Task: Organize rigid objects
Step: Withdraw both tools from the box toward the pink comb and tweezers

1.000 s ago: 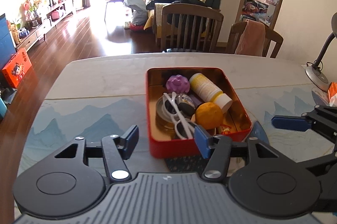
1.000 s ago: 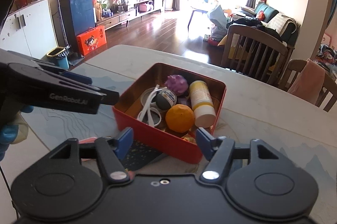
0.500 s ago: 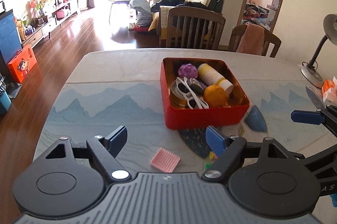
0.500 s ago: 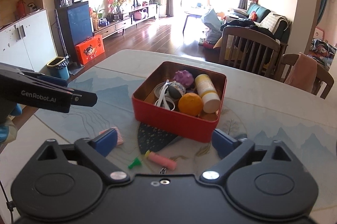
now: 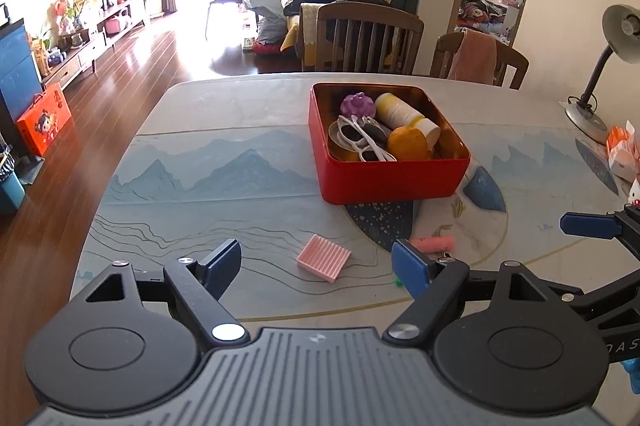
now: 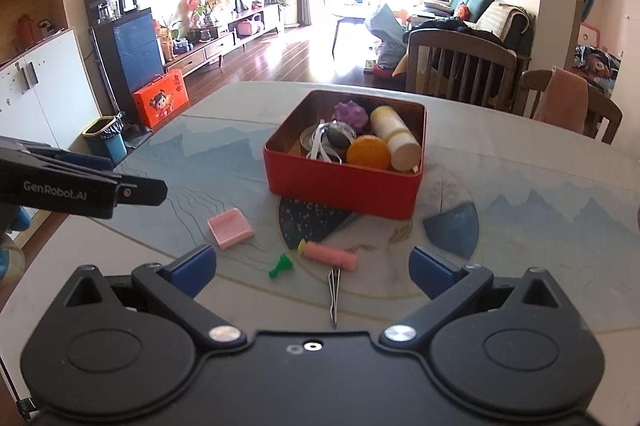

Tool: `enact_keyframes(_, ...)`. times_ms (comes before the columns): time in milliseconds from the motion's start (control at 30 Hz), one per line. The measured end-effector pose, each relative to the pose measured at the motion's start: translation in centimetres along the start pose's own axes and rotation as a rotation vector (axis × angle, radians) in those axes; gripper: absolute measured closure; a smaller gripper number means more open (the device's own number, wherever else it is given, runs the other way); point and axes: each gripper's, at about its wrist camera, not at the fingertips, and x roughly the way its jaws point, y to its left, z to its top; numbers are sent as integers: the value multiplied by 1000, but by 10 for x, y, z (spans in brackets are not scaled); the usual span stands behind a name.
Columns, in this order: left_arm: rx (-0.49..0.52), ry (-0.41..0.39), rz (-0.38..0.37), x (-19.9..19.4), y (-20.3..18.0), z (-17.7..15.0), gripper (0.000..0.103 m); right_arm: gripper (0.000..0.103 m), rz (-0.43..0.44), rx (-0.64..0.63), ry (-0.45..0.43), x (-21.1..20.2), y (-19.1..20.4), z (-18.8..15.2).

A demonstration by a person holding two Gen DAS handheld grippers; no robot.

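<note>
A red tin box [image 5: 392,177] [image 6: 344,185] stands on the table, holding an orange [image 6: 368,151], a yellow-white bottle [image 6: 394,137], a purple flower-shaped piece [image 6: 351,113] and white sunglasses [image 5: 366,141]. On the mat in front of it lie a pink ridged square [image 5: 324,258] [image 6: 231,228], a pink cylinder [image 6: 330,254], a small green piece [image 6: 281,264] and tweezers [image 6: 333,296]. My left gripper [image 5: 316,266] hangs open above the pink square, with nothing held. My right gripper [image 6: 314,268] is opening wide over the cylinder and tweezers, touching neither.
A desk lamp [image 5: 612,65] and orange-white packets [image 5: 622,153] sit at the table's right edge. Two wooden chairs [image 5: 368,37] stand behind the far edge. The table's left edge [image 5: 120,193] drops to a wooden floor.
Both grippers have drawn back from the red box and their jaws have spread wider. The loose pieces in front of the box have come into view.
</note>
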Motion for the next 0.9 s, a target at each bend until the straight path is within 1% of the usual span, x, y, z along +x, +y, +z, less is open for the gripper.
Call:
enact_keyframes(167,31,13,-6,8,-5,-8,21,0,-5,17,24,6,-2,-13)
enact_keyframes(333,57,62,5,36,-14,-15,21,1,0,2,58,22,-9,-24)
enact_keyframes(433,87,95,24,56,-18,-19,21,4,6,5,90,33,-15,-30)
enact_keyframes(500,92,110,34,67,-19,-20,21,7,15,-5,110,40,-17,-34)
enact_keyframes(633,71,142,42,87,-16,-23,21,13,27,-29,146,53,-20,-38)
enact_keyframes(733,73,155,58,99,-15,-22,21,20,38,-37,165,60,-22,-38)
enact_keyframes(800,68,160,63,105,-13,-21,21,28,50,-49,175,65,-22,-37)
enact_keyframes(900,66,160,74,114,-11,-20,21,32,66,-67,181,71,-22,-37)
